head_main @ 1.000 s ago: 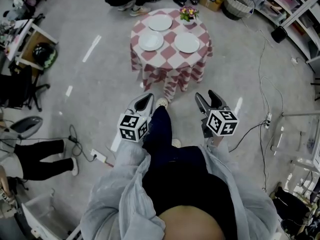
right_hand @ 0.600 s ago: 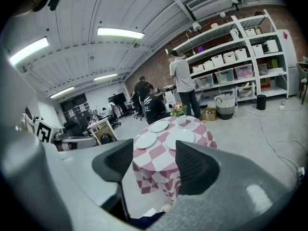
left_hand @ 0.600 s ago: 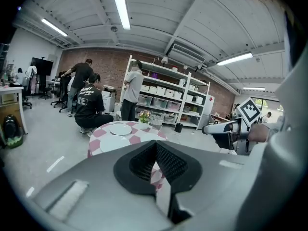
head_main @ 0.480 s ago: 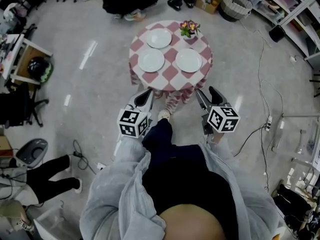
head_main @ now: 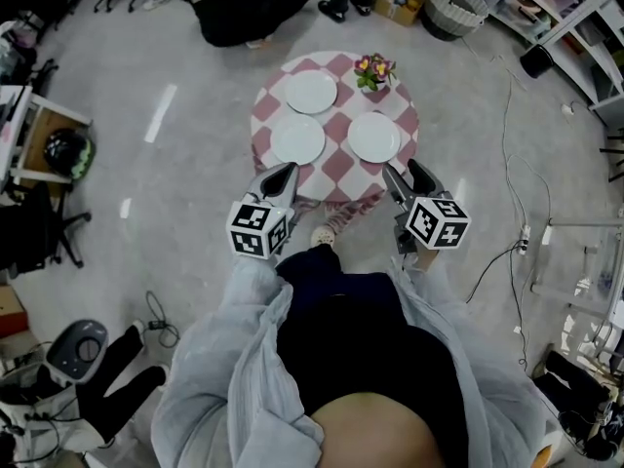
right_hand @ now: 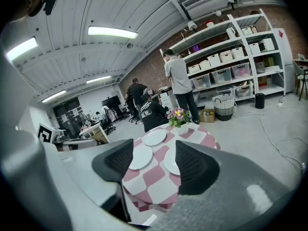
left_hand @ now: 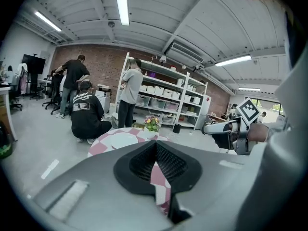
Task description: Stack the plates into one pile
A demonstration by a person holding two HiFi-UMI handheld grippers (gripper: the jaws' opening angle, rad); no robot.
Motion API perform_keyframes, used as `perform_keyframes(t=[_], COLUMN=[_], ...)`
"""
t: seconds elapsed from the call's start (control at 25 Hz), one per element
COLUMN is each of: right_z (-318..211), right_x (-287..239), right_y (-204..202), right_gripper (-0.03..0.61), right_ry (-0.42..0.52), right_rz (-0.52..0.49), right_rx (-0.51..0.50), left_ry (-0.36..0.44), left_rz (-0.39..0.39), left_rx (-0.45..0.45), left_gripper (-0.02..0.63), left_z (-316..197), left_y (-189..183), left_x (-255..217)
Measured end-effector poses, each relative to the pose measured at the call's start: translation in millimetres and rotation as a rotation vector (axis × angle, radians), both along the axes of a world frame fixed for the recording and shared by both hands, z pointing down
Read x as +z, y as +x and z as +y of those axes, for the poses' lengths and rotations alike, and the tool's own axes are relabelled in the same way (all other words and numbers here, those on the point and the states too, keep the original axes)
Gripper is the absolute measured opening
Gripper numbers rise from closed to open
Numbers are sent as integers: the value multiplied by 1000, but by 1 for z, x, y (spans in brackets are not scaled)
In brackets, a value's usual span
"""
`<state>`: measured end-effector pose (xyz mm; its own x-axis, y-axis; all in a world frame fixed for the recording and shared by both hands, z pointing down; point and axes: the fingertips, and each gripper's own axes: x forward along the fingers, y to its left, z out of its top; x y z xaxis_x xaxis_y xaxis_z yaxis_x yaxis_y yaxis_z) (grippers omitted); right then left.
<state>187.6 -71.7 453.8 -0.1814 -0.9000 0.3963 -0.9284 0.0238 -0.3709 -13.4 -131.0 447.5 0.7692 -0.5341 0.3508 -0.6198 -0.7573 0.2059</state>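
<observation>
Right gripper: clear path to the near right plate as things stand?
Likely yes, after stepping closer. The right gripper is open and empty, short of the table; the plate lies at its near right edge with nothing before it. The flower pot stands behind.

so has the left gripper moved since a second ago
Yes, toward the table: the left gripper was well short of it, now its tip overlaps the near edge.
</observation>
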Motion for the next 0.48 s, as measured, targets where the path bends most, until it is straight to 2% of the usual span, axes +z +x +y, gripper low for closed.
perform_keyframes(t=[0.24, 0.32, 0.48], right_z=[-36, -44, -56], right_x=[1, 3, 9], right_y=[-7, -12, -29], right_gripper=[276, 275, 276], right_ry=[11, 13, -1], right_rz=[-61, -140, -368], right_rx=[11, 18, 17], left_ry=[10, 8, -4], left_rz=[1, 1, 2], left_rx=[19, 21, 9], left_gripper=[15, 15, 15], left_z=[-38, -46, -55], left_y=[0, -1, -8], left_x=[1, 3, 10])
